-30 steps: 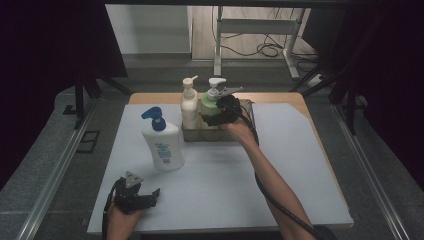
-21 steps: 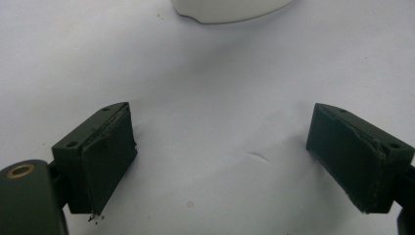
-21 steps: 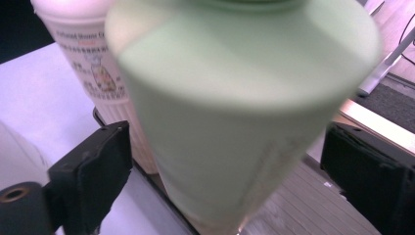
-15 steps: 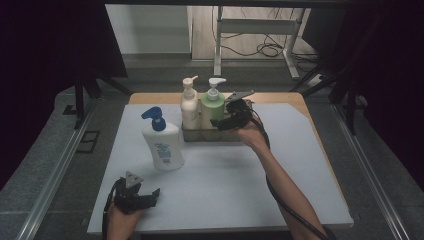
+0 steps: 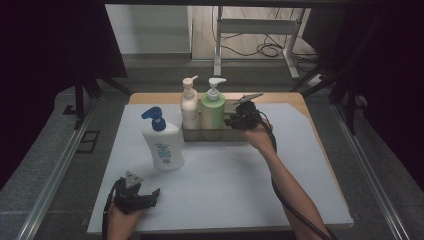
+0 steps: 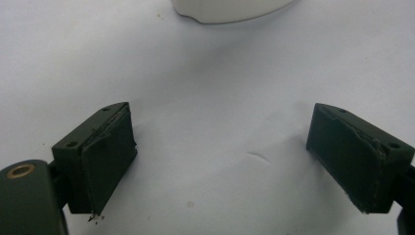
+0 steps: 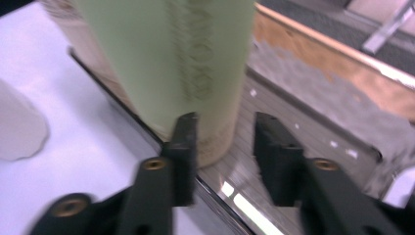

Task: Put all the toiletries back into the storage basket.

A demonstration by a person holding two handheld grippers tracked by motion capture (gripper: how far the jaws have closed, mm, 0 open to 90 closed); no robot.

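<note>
With the pale green cylindrical pump bottle (image 5: 212,111) standing upright in the shallow metal tray (image 5: 212,135), draw the right gripper (image 5: 235,119), jaws just narrowed and empty, clear without tipping it.

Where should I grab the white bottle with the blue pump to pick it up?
Grip the white bottle across its narrow shoulders just under the blue pump, coming in from the near-left with the left hand-held gripper. It stands upright and alone, and the lower body looks too wide.
</note>
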